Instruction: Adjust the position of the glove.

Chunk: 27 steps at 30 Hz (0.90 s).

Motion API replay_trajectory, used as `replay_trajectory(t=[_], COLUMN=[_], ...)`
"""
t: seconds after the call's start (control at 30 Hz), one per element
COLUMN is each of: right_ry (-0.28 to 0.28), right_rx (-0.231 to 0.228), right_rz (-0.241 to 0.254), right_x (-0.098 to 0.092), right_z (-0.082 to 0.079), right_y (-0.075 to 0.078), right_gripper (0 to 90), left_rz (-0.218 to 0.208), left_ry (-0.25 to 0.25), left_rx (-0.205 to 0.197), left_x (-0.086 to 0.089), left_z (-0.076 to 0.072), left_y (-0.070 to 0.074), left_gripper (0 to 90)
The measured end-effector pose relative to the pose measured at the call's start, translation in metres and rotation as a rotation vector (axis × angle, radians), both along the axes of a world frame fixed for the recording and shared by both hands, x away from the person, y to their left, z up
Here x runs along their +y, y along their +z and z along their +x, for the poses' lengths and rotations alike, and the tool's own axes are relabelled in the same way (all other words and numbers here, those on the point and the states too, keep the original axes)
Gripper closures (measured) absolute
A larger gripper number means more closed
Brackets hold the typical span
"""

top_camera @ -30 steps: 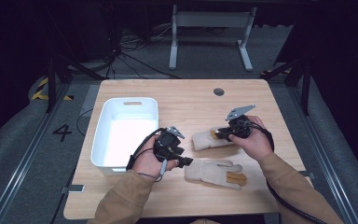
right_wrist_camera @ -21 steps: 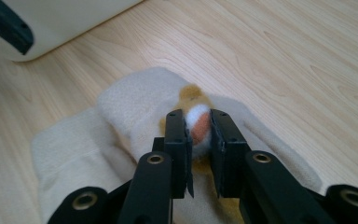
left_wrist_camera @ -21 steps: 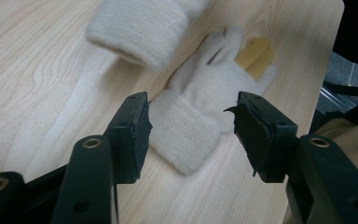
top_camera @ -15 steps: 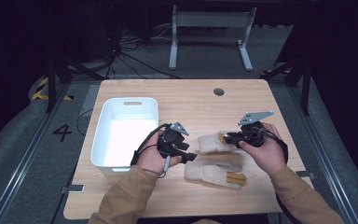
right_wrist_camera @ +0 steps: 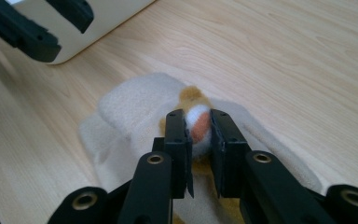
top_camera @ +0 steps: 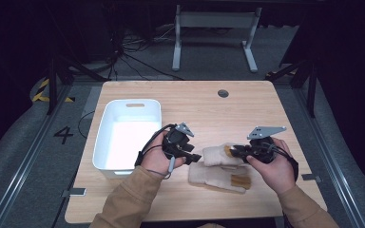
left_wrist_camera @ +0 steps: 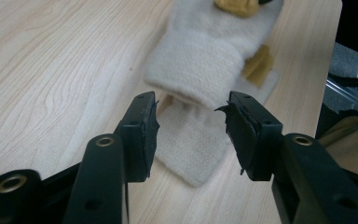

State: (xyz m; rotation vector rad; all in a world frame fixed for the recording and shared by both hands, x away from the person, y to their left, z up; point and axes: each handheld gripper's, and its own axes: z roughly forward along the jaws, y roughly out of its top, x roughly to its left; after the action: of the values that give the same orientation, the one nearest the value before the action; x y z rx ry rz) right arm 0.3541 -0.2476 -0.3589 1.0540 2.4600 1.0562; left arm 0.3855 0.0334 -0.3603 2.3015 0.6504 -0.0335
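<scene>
High view: white bin (top_camera: 105, 142) beside socks (top_camera: 214, 172)

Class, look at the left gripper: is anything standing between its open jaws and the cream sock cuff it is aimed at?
No. The left gripper has just been closing, with nothing between its jaws yet. Only bare table lies before the upper sock, which the right gripper holds by its orange toe.

Both forearms, in tan sleeves, come in from the near edge. The left hand (top_camera: 158, 159) holds the left black two-jaw tool (top_camera: 193, 157) low, pointing right; its jaws stand apart with nothing pressed between them and have just been closing. The right hand (top_camera: 273, 164) holds the right black two-jaw tool (top_camera: 229, 151) pointing left, jaws clamped on something soft.
</scene>
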Motion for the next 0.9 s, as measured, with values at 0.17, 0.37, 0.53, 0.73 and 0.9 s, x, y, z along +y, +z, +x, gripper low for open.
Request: replay_trajectory(t=[0.17,0.37,0.53,0.73,0.9], right_ry=[-0.001,-0.005,0.0,-0.004,-0.003], right_rx=[0.001,-0.003,-0.008,0.0,-0.005], right_rz=[0.02,0.022,0.024,0.015,0.005], right_x=[0.005,0.015,0.023,0.033,0.039], right_z=[-0.01,-0.019,-0.024,-0.032,-0.034], right_y=[-0.009,-0.017,-0.02,-0.028,-0.034], right_gripper=[78.3,78.3,78.3,78.2,77.9], left_rz=[0.013,0.018,0.023,0.024,0.026], left_ry=[-0.002,-0.003,-0.005,-0.007,-0.009], left_rx=[0.02,0.025,0.026,0.026,0.028], left_x=[-0.001,-0.001,-0.001,-0.002,-0.002], left_z=[0.0,0.0,0.0,-0.001,0.0], left_y=[-0.001,-0.001,-0.001,-0.002,-0.003], left_gripper=[56.9,57.1,57.0,56.7,56.7])
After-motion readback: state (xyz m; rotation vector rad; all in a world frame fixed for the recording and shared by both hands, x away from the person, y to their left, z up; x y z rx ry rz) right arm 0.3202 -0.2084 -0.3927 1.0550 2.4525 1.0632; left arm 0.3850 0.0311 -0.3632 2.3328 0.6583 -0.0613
